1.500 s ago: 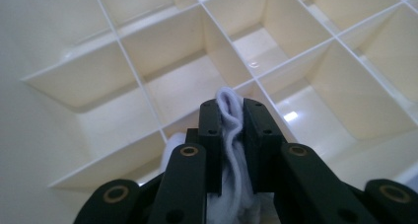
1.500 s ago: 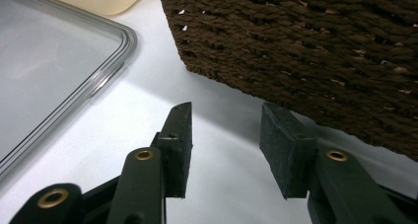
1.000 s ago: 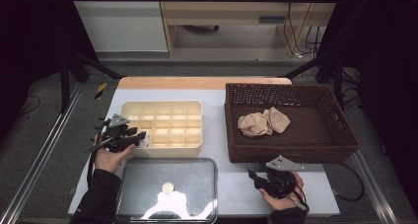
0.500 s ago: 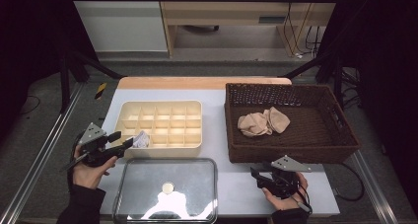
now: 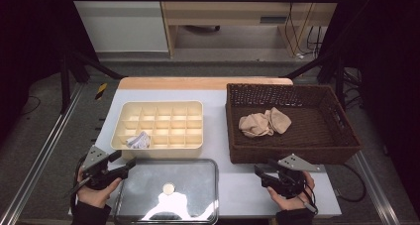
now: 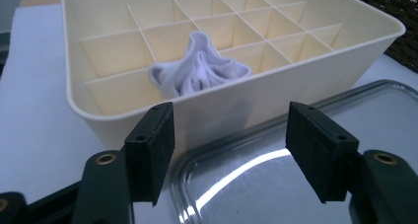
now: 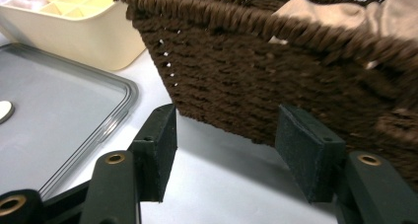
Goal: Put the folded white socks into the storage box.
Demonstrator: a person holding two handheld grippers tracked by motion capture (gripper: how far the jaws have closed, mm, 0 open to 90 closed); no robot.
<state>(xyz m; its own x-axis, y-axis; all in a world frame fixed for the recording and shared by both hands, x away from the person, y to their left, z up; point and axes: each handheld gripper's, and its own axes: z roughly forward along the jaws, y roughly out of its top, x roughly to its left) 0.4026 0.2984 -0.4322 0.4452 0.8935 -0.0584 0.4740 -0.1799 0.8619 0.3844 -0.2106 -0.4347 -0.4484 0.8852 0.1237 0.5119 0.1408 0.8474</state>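
White sock (image 5: 138, 140) sits bunched above its organizer (image 5: 157, 146) compartment; both tongs, just opened, hold nothing—it may unfurl across the dividers.

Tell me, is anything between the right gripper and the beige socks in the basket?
Yes: the near wall of the brown wicker basket stands between the open right gripper and the beige socks; it must go over it.

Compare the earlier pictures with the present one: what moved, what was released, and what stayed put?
The left gripper let go of the white cloth, now in the cream organizer, and drew back toward the person, jaws opening. The right gripper opened too, empty. Basket, beige cloth and clear lid stayed.
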